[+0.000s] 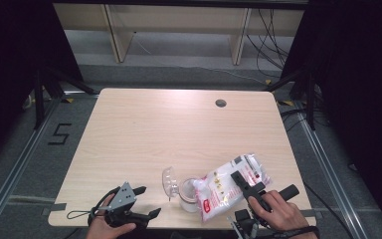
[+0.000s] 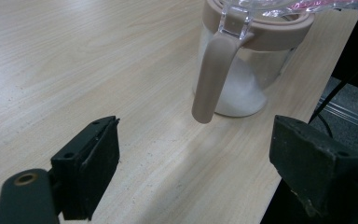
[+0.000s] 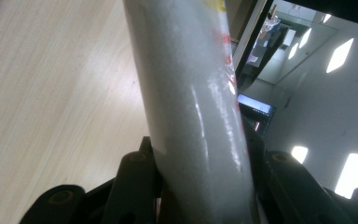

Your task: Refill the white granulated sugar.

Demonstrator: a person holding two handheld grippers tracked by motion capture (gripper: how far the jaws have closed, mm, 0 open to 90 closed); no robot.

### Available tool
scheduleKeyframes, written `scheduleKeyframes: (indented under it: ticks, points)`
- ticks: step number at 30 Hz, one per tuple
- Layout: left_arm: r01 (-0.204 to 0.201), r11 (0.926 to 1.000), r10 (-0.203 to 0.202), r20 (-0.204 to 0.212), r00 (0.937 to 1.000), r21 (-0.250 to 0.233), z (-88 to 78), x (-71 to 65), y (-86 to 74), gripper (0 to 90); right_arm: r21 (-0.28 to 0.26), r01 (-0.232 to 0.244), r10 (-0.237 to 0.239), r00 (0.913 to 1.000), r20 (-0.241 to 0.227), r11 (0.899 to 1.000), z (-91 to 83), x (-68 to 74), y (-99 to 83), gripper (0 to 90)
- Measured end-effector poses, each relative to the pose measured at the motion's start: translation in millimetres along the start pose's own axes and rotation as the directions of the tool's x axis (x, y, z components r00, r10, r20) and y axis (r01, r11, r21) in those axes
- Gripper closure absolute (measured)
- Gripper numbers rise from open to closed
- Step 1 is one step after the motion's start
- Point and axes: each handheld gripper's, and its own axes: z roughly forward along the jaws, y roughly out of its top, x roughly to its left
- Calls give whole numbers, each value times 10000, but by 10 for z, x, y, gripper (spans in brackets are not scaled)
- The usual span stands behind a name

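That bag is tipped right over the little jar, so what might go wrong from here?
1. The bag is wider than the jar mouth, so white grains might spill onto the table.
2. The jar stands near the table's front edge, and the left gripper is open and apart from it; a nudge from the bag might tip it.
3. The right gripper clamps the slick bag, which might slip.

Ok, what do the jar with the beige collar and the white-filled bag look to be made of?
The round clear jar looks like glass or hard clear plastic: glossy see-through wall showing white granules. Its beige collar and handle look like matte moulded plastic. The white-filled printed bag, clamped in the right gripper, looks like thin glossy plastic film, with streaky highlights.
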Motion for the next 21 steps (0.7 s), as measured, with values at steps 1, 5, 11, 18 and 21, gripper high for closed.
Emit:
scheduleKeyframes:
  ticks: [1,5,11,18,21]
  points:
    - [253,9994,-251,87,9996,-234,13,-20,-1,158,6,3,-3,10000,7,10000,-1,0,0,680]
    - [243,9995,-241,84,9997,-219,13,-19,-2,158,-7,-13,13,10000,3,10000,0,2,-2,680]
    - [240,9995,-239,87,9997,-225,12,-20,-1,158,37,-54,54,9999,-104,10000,-1,2,-5,680]
    - [221,9996,-221,2,9998,-164,-2,-13,2,158,1,-115,115,9999,-106,9999,4,6,-9,681]
    - [220,9996,-220,12,9998,-159,0,-15,2,158,4,-137,137,9998,-122,9999,4,8,-10,681]
